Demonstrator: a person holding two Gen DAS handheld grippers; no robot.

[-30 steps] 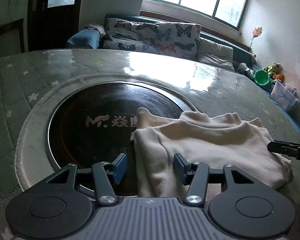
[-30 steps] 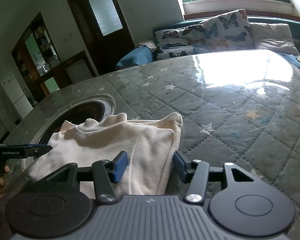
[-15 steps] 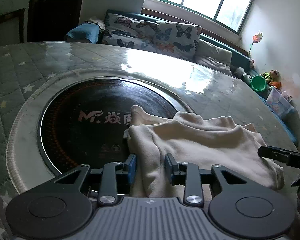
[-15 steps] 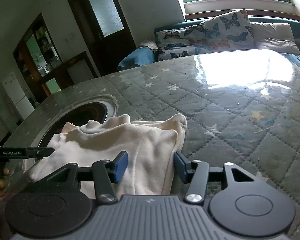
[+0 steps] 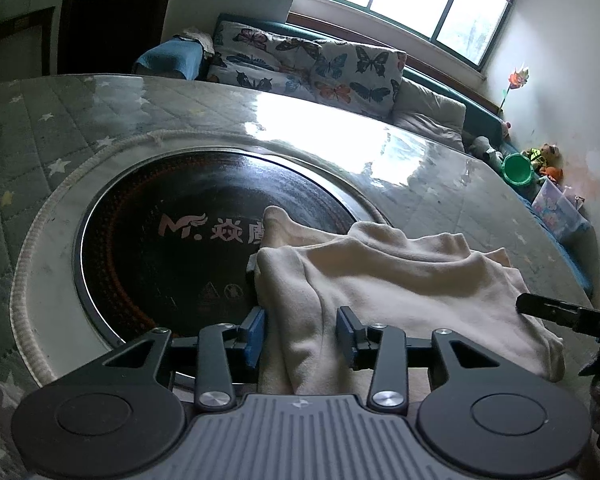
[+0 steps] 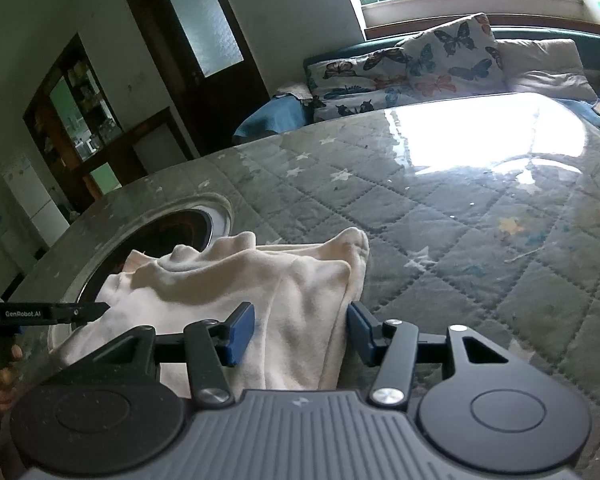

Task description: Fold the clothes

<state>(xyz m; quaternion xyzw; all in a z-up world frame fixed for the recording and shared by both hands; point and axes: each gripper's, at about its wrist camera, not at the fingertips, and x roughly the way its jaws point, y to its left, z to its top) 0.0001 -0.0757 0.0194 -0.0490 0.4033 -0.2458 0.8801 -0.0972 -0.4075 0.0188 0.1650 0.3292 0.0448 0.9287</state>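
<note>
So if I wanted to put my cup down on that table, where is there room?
The quilted cover right of the cream garment, up to the sofa cushions, lies bare. So does the dark round plate left of the garment. The near edge is crowded: the left gripper and right gripper each straddle a garment edge.

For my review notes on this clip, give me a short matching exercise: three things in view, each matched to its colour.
Things:
1. garment
2. bucket
3. pads of the right hand-held gripper

Colours:
A. green
B. blue
C. cream

Pairs: 1-C, 2-A, 3-B
</note>
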